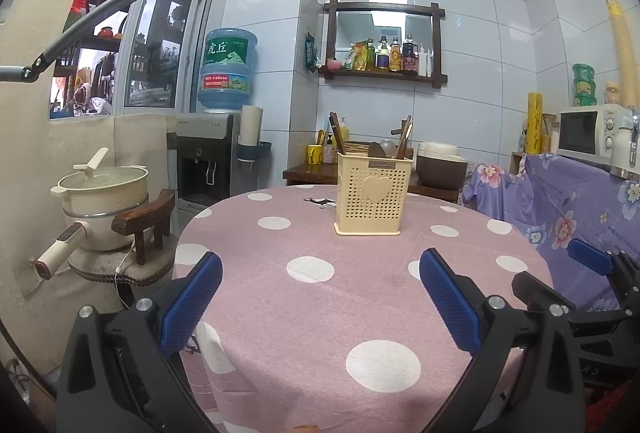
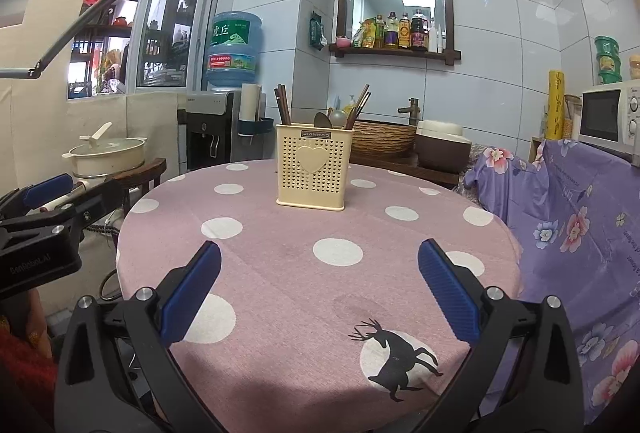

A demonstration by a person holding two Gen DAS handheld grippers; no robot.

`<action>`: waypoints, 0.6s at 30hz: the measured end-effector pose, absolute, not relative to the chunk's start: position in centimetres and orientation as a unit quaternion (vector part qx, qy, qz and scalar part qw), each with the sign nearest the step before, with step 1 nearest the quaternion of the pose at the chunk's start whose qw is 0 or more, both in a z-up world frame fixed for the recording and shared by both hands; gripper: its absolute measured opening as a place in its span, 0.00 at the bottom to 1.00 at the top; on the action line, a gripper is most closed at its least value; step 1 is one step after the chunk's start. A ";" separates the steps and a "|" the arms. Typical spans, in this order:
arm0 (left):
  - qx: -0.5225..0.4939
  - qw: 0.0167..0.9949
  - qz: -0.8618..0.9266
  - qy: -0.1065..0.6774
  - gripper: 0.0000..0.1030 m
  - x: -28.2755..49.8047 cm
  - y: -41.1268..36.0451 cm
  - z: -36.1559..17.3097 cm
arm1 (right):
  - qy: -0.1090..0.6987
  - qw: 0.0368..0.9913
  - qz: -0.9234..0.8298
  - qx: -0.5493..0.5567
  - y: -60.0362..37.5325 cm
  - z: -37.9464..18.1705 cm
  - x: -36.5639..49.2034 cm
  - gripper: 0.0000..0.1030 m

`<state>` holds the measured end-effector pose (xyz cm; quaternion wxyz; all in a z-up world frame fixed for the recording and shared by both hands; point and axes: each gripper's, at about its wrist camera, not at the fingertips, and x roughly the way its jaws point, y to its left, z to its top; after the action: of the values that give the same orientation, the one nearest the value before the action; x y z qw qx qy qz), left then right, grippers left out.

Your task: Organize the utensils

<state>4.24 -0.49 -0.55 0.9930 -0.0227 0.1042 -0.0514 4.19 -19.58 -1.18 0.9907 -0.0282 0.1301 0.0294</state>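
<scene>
Both pairs of fingers stand wide apart with nothing between them. The left gripper (image 1: 320,297) hangs over the near edge of the surface (image 1: 360,313), and the right gripper (image 2: 320,289) hovers just to its right, its blue pads framing bare cloth; each pair shows at the edge of the other's view. The spread looks like a ready stance, both tools aimed at the far side.

There, near the far edge of the round dotted surface, stands the cream holder (image 2: 314,169), upright, its heart face turned this way. Chopsticks (image 2: 283,105) lean in its left part, spoons (image 2: 326,120) and more sticks in the right, so the utensils seem already sorted into compartments. No loose utensil shows on the cloth, which suggests the task is at its end or its very start.
</scene>
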 end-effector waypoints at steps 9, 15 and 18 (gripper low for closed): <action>-0.019 0.994 -0.048 0.096 0.95 3.9 -0.7 -0.6 | 0.129 0.991 0.030 -0.029 -19.7 -1.1 4.1 0.95; -0.019 0.994 -0.048 0.096 0.95 3.8 -0.7 -0.5 | 0.130 0.991 0.030 -0.029 -19.7 -1.1 4.1 0.95; -0.019 0.994 -0.047 0.095 0.95 3.8 -0.7 -0.5 | 0.130 0.991 0.030 -0.028 -19.7 -1.1 4.1 0.95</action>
<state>3.82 -0.70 -0.46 0.9942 -0.0188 0.0953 -0.0466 4.09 -19.73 -1.09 0.9906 -0.0285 0.1304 0.0299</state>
